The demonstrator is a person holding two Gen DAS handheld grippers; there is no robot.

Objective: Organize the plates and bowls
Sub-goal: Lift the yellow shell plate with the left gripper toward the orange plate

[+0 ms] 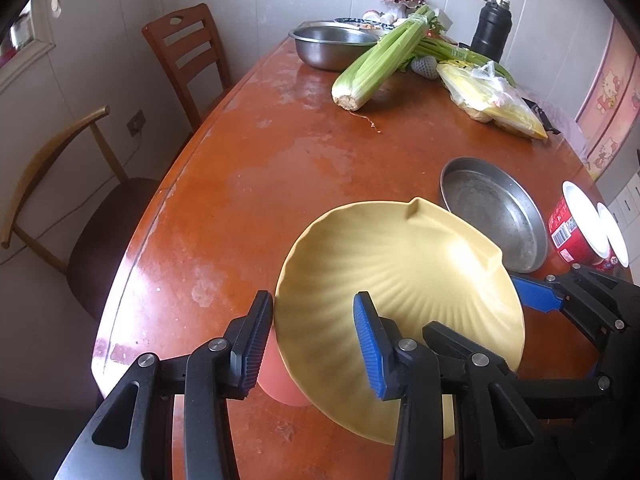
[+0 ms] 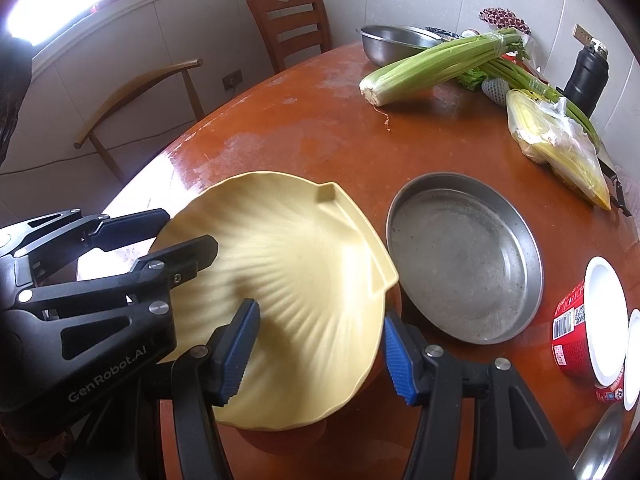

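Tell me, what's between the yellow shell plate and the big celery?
Nothing but bare table. In the right wrist view, only shiny brown wood lies between the yellow shell plate and the celery. The metal pan sits off to the side.

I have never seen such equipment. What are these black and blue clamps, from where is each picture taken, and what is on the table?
There is no robot: a person holds one hand-held gripper in each hand, each with a camera looking along its two fingers. One picture comes from the left hand-held gripper, the other from the right hand-held gripper. Both straddle opposite edges of a yellow shell-shaped plate, which sits tilted over something pink beneath; their jaws look open, not clamped. On the brown table also lie a flat metal pan, a red cup, celery, a steel bowl, a bagged yellow package and a black flask.
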